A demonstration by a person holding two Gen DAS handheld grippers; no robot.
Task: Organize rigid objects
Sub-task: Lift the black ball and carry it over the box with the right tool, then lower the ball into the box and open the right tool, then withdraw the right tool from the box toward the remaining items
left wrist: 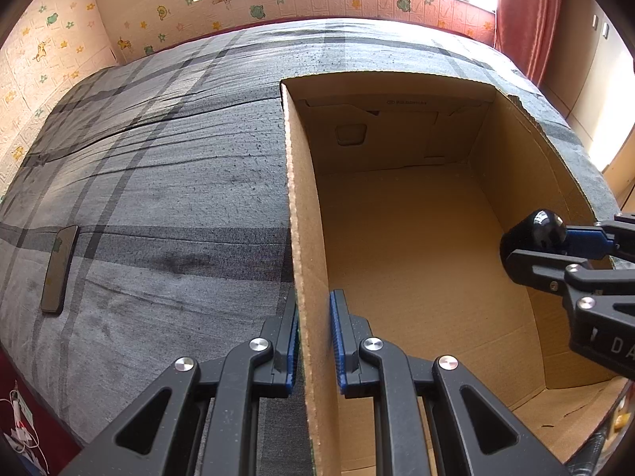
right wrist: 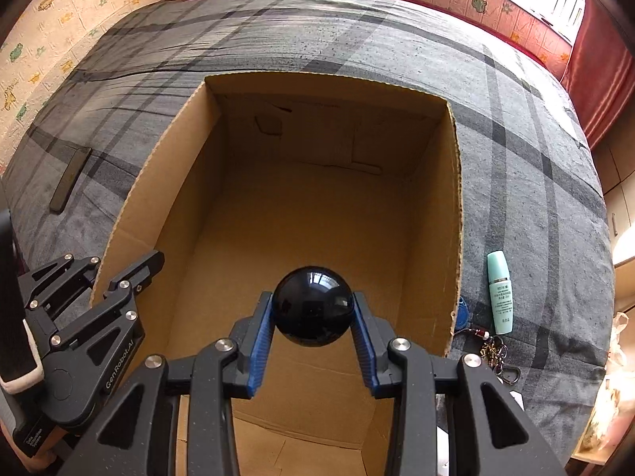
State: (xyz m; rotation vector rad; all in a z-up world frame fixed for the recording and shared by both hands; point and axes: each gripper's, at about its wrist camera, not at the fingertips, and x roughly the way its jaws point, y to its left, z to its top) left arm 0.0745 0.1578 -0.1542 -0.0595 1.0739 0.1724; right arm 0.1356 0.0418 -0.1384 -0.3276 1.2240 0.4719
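A glossy black ball (right wrist: 313, 317) is clamped between the blue pads of my right gripper (right wrist: 313, 297), which is shut on it above the open cardboard box (right wrist: 456, 198). The left wrist view shows that ball (left wrist: 549, 224) and the right gripper (left wrist: 539, 240) over the box's right side. My left gripper (left wrist: 313, 341) is shut on the box's left wall (left wrist: 305, 198), one finger outside and one inside. The right wrist view shows the left gripper (right wrist: 123, 263) at that same wall. The box floor is bare.
The box sits on a grey plaid bedspread (left wrist: 158, 158). A dark flat phone-like slab (left wrist: 59, 269) lies on the bed left of the box. Right of the box lie a pale green tube (right wrist: 501, 291), a blue key tag (right wrist: 464, 313) and a key ring (right wrist: 496, 353).
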